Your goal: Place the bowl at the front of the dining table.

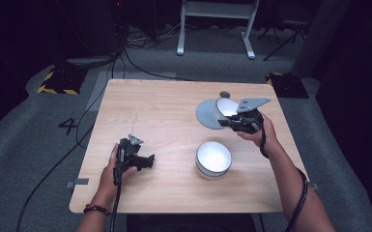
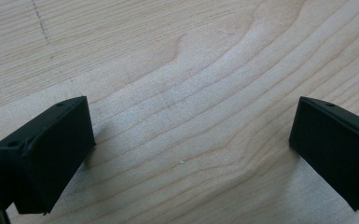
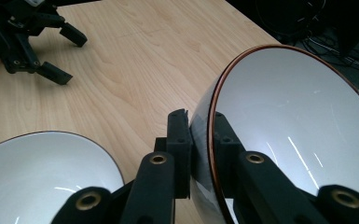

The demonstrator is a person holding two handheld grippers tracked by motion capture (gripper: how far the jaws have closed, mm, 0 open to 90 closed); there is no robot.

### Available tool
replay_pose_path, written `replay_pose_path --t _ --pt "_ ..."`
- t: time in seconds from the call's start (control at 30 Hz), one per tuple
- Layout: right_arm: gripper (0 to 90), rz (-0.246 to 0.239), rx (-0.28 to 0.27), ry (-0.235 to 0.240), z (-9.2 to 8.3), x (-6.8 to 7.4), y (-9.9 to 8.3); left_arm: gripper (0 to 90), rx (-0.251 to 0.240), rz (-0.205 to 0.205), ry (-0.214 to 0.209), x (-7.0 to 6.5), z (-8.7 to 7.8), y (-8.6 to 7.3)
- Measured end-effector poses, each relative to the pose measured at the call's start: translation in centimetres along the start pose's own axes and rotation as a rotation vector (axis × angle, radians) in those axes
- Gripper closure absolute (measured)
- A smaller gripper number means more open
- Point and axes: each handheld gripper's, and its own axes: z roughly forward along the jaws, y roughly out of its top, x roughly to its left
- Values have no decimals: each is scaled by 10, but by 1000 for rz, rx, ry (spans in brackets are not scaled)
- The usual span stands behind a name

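The right gripper (image 1: 236, 121) was clamped on the rim of a tilted white bowl (image 1: 224, 107), above a grey plate (image 1: 205, 116). A second bowl (image 1: 213, 159) sat nearer the person. The left gripper (image 1: 146, 160), jaws apart, hovered over bare table (image 1: 164, 106).

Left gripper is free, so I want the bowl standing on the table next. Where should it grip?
Probably the rim of the upright bowl, one jaw inside and one outside, coming down from above on its left side, nearest the open left gripper. Its mouth faces up.
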Motion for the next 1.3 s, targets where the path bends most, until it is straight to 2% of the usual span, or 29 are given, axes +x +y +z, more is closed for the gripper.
replay_pose_path --t 0.47,1.2,1.23,1.3 --pt "814 15 30 -30 15 -17 2 0 0 0 1 0 0 0" --pt "814 52 96 -66 54 -46 1 0 1 3 2 0 0 1" --pt "814 43 96 -67 56 -48 1 0 -1 4 2 0 0 1" --pt "814 59 103 -70 60 -50 1 0 1 3 1 0 0 0"
